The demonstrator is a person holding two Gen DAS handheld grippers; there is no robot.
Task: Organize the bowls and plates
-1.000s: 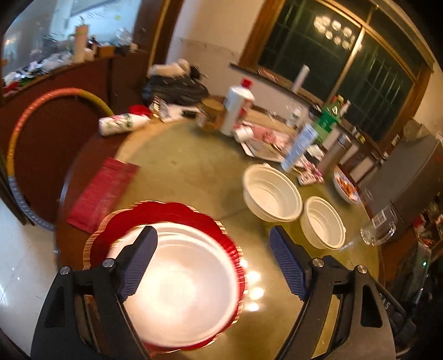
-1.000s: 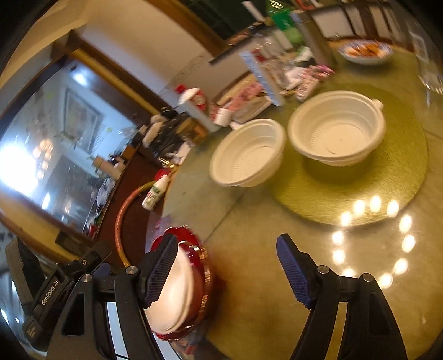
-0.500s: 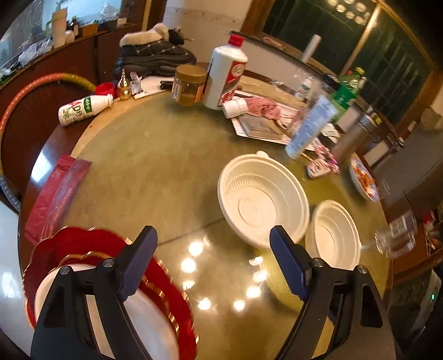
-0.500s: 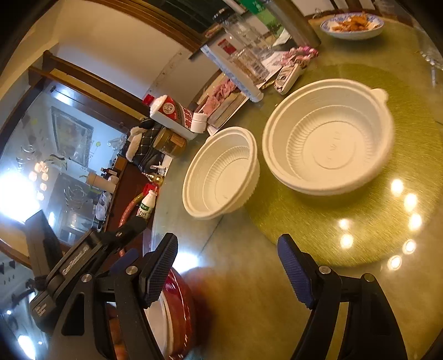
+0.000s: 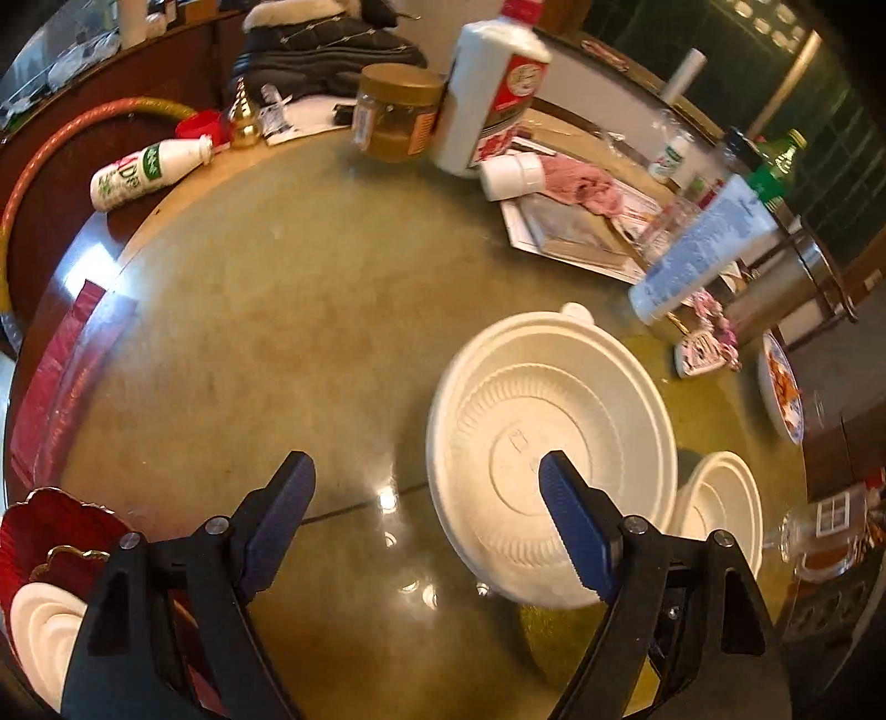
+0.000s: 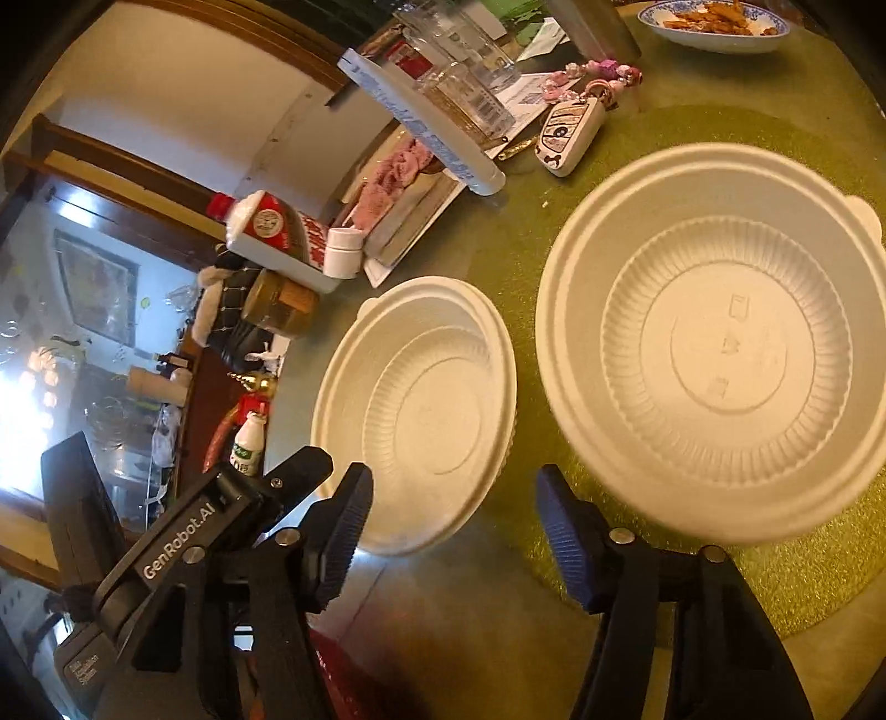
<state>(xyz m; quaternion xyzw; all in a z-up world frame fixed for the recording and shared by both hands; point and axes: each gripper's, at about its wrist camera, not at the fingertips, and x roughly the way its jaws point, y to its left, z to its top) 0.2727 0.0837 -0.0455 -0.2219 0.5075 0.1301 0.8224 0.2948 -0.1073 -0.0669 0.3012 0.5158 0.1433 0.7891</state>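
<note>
Both tools have travelled away from the red scalloped plate (image 5: 33, 531) with its white plastic dish (image 5: 41, 626) and now sit over the two bowls; that plate has slid to the lower left corner of the left wrist view, at the near edge of the bench (image 5: 266, 310).

Left tool (image 5: 426, 526): blades wide apart, nothing between them but bare bench top. Its right blade overlaps the larger-looking ribbed white plastic bowl (image 5: 554, 437) in view; cannot tell if it touches.

Right tool (image 6: 451, 531): blades closing, nothing gripped. The gap between them frames the strip of bench between the two bowls. The left tool's black body shows at lower left of this view.

White bowl with a small rim tab (image 6: 714, 354) rests on a round green woven mat (image 6: 803, 587). The second ribbed white bowl (image 6: 415, 415) stands just beside it, mostly off the mat on the glossy bench top.

Far edge clutter: white bottle with red label (image 5: 487, 83), amber jar with gold lid (image 5: 396, 111), blue-rimmed dish of food (image 6: 714, 25), white key fob (image 6: 570, 135).
</note>
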